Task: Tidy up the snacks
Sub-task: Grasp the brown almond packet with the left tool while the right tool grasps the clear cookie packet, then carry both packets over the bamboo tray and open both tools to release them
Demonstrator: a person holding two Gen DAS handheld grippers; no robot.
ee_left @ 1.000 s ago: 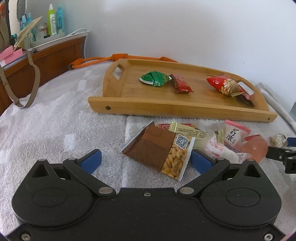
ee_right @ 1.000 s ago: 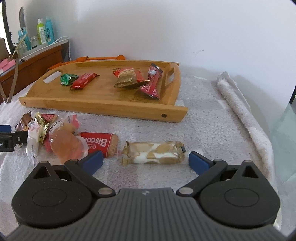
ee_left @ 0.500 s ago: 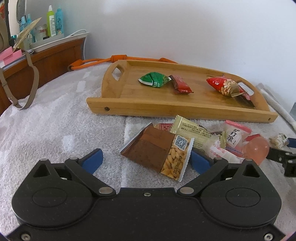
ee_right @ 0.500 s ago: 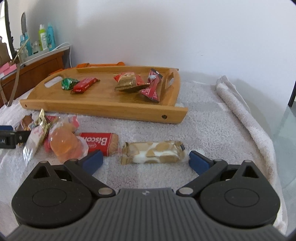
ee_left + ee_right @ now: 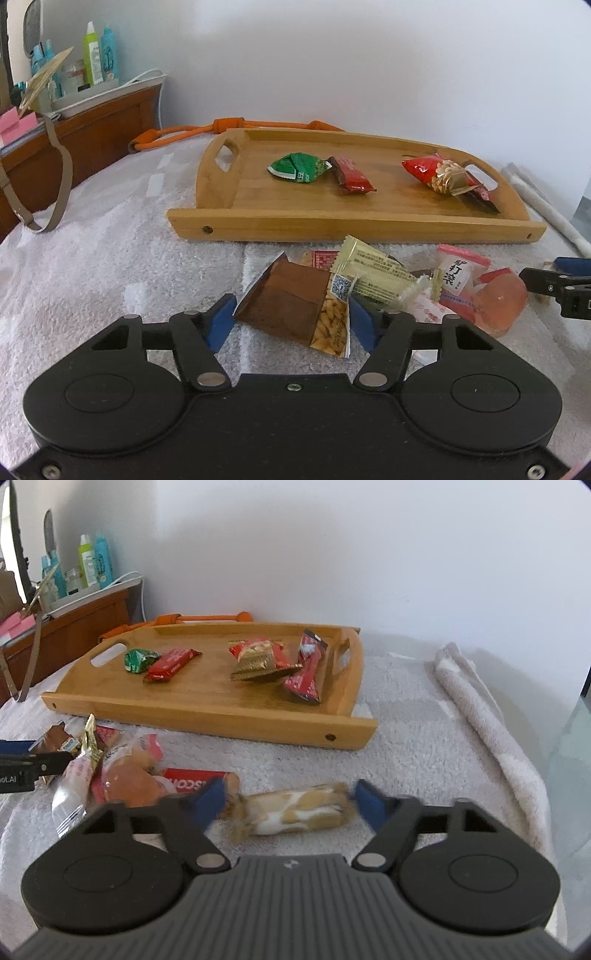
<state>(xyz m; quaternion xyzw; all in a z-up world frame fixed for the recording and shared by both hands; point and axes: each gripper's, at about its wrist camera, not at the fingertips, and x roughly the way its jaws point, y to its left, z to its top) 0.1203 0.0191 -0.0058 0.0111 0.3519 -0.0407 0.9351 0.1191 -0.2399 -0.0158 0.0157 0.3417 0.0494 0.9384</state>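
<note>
A brown peanut packet [image 5: 295, 314] lies between the blue pads of my left gripper [image 5: 291, 325]. Its jaws are closing, and both pads press on the packet's side edges. In the right wrist view a clear biscuit packet [image 5: 295, 812], blurred, fills the gap of my right gripper [image 5: 290, 803]. Those jaws are closing too, with a pad against each crimped end. Both packets rest on the white towel. The wooden tray [image 5: 332, 221] behind them holds a green packet [image 5: 299, 168] and several red ones.
Loose snacks are piled between the grippers: a yellow packet [image 5: 376, 273], a pink-topped packet [image 5: 458, 273], an orange jelly cup [image 5: 502, 302] and a red Biscoff bar [image 5: 195, 781]. A rolled towel [image 5: 476, 701] lies right of the tray, a wooden cabinet with bottles [image 5: 92, 55] far left.
Both grippers' jaws have come in from wide open onto their packets. The peanut packet now looks narrower and tipped up. The right wrist view has shifted a little and is blurred.
</note>
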